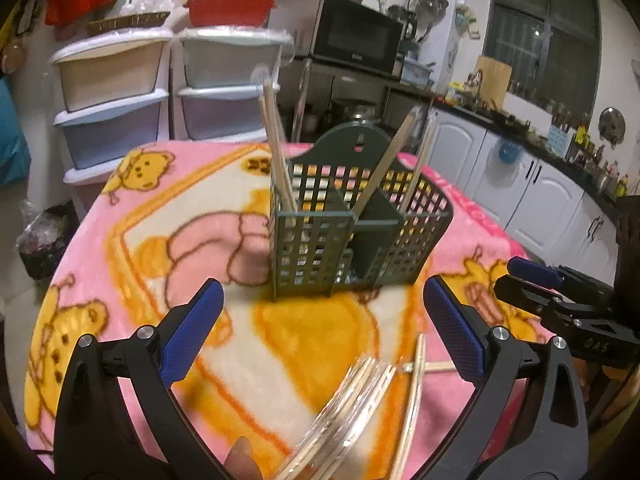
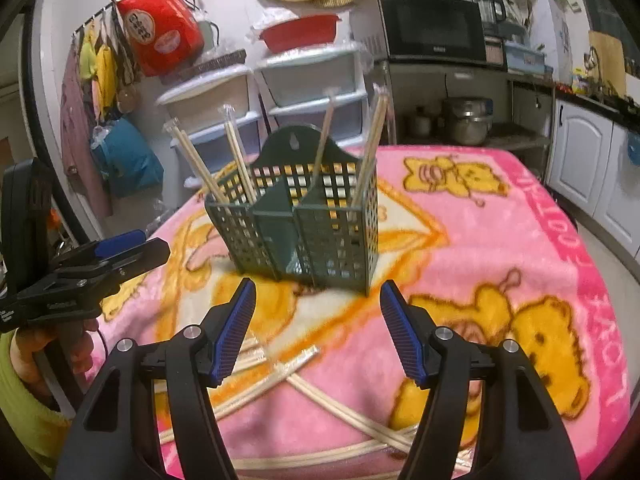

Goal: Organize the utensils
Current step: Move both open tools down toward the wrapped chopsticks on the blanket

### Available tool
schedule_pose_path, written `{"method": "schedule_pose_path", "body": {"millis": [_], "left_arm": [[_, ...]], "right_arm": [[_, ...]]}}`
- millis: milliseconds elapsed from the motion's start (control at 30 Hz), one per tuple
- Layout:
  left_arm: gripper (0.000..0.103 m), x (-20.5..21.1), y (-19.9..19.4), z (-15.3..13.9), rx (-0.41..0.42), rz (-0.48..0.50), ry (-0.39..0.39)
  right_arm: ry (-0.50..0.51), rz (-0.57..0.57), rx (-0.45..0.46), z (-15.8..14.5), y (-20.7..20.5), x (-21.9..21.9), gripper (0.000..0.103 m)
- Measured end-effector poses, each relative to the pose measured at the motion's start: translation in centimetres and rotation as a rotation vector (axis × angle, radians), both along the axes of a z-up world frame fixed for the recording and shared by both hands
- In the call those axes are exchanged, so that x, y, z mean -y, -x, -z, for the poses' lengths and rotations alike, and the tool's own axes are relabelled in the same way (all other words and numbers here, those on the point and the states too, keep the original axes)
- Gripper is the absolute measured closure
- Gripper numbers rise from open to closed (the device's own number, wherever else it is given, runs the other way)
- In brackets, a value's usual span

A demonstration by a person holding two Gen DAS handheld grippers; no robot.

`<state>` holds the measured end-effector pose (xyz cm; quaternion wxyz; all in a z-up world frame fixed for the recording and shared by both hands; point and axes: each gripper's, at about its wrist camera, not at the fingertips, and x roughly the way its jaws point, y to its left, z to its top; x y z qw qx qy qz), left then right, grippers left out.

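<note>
A dark green utensil basket (image 1: 356, 216) (image 2: 304, 220) stands upright on the pink blanket, split into compartments. Several wrapped chopstick pairs (image 2: 236, 156) lean in its left and right compartments. More wrapped chopsticks (image 1: 352, 416) (image 2: 288, 376) lie loose and crossed on the blanket in front of it. My left gripper (image 1: 320, 320) hovers open above the loose pile, nothing between its blue pads. My right gripper (image 2: 318, 324) is open too, above the crossed chopsticks and short of the basket. Each gripper shows at the edge of the other's view.
The table is covered by a pink and yellow cartoon blanket (image 2: 500, 248). Plastic drawer units (image 1: 120, 92) stand behind the table. A microwave (image 2: 436, 28) on a rack and white kitchen cabinets (image 1: 540, 192) line the right side. A hand (image 2: 52, 344) holds the left gripper.
</note>
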<state>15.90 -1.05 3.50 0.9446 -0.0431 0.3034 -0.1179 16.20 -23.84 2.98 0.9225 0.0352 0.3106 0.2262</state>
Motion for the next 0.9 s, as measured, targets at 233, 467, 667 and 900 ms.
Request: {"method": "schedule_pose_path", "body": {"millis": [233, 467, 667, 900], "left_arm": [[0.012, -0.1, -0.8, 2.6, -0.107, 0.017, -0.038], [0.037, 0.6, -1.4, 5.0, -0.209, 0.06, -0.087], [0.046, 1.4, -1.3, 6.2, -0.254, 0.116, -0.114], [0.053, 2.7, -1.7, 7.3, -0.297, 0.17, -0.152]], "right_arm": [[-0.016, -0.022, -0.095, 1.9, -0.8, -0.1, 0.048], [-0.013, -0.043, -0.17, 3.6, -1.3, -0.7, 0.055], [-0.006, -0.05, -0.21, 4.7, -1.7, -1.0, 0.056], [0.002, -0.051, -0.246, 5.5, -2.3, -1.1, 0.056]]}}
